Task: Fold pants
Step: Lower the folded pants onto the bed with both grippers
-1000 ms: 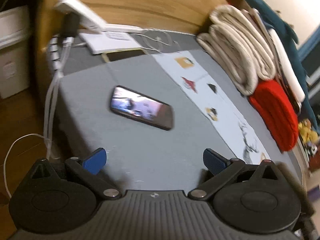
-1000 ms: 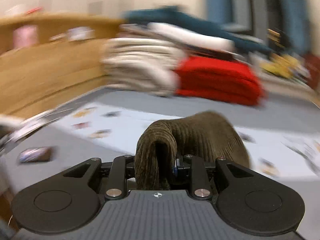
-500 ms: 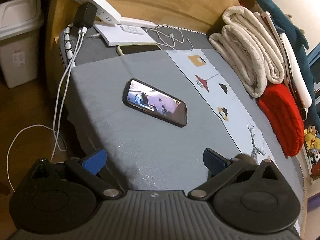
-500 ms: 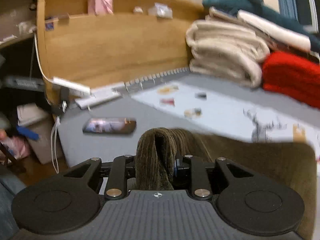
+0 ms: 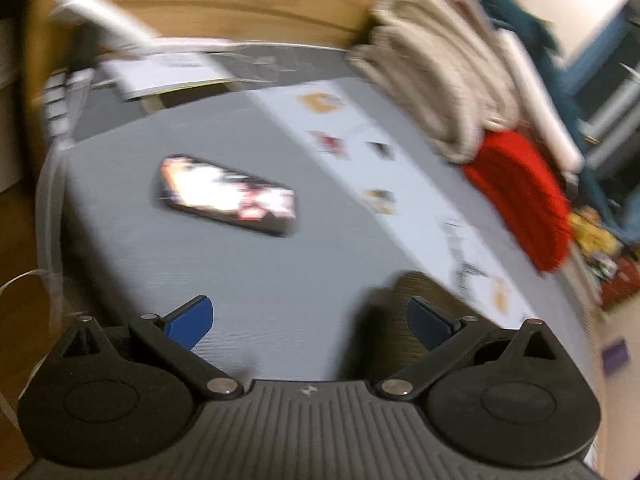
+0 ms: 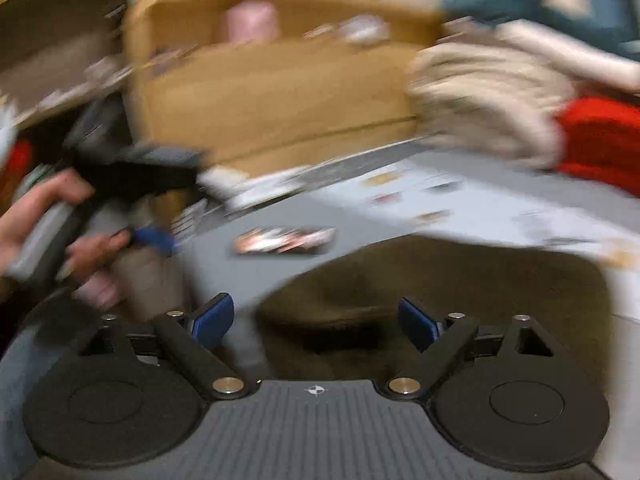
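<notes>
We see the brown pants point(image 6: 460, 280) lying bunched on the grey bed point(image 6: 280, 216); the right hand-held gripper point(image 6: 316, 320) has just been opening, nothing clamped, cloth below it; the left hand-held gripper point(image 5: 310, 320) gapes empty; we judge a fold just laid, tidying perhaps left.

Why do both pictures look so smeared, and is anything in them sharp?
Left wrist view: the phone and folded blankets are streaked by motion, the lit screen blown out; its own tongs stay crisp. Right wrist view: stronger smear across the headboard and brown pants; only the tongs are sharp.
</notes>
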Demonstrator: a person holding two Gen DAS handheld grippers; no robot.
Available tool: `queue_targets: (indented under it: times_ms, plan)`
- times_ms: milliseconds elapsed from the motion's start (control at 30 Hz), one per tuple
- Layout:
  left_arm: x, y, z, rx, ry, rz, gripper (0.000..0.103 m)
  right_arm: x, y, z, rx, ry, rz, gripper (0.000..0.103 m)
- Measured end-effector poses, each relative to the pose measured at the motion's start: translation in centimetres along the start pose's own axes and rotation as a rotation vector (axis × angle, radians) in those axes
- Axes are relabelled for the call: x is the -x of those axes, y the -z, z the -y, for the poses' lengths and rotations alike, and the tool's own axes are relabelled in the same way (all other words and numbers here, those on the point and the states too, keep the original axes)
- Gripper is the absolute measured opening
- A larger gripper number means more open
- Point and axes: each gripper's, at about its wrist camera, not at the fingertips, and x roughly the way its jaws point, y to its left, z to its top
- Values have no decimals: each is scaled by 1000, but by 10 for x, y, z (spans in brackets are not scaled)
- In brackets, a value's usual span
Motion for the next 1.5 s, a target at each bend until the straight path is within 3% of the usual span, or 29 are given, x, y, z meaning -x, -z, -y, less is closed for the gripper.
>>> queue_targets:
  times_ms: [67, 133, 167, 233, 333, 433, 500, 667, 733, 800, 1033, 1167, 1267, 1367, 1500]
  plan:
    - [-4, 5, 35, -36, 59, -1, 103, 14, -2, 28, -14, 165, 17, 78]
    - [-17, 15, 74, -78, 122, -37, 103, 16, 4, 47, -43, 266, -19, 72]
    - [-24, 22, 91, -107, 145, -64, 103, 13, 10, 51, -55, 286, -43, 67]
    - [-44, 38, 121, -203, 173, -117, 103, 3, 26, 53, -58, 319, -78, 66]
    - [-65, 69, 136, -346, 63, -169, 103, -15, 60, 46, -81, 308, -237, 66]
    - [-63, 108, 125, -535, -65, -126, 103, -6, 82, 31, -33, 313, -193, 66]
    - [-69, 134, 112, -630, -162, -147, 103, 0, 83, 33, -38, 299, -190, 65]
    - [-68, 143, 67, -498, -59, -139, 103, 4, 67, 38, -115, 292, -225, 70]
    - [-69, 145, 67, -528, -56, -124, 103, 3, 65, 41, -117, 298, -218, 74]
    - [-68, 153, 71, -586, -67, -97, 103, -5, 81, 38, -76, 282, -267, 74]
    - [-56, 166, 77, -675, -91, -33, 103, 5, 86, 28, 16, 273, -246, 74]
    - [-53, 169, 76, -674, -97, -35, 103, 8, 85, 32, 31, 250, -277, 80]
    - [-40, 162, 75, -605, -52, -98, 103, 12, 79, 39, -32, 255, -290, 81]
    - [-15, 154, 77, -557, 7, -78, 103, 19, 67, 38, -75, 263, -232, 80]
    - [5, 149, 93, -577, 38, -4, 103, 14, 48, 32, -54, 282, -138, 81]
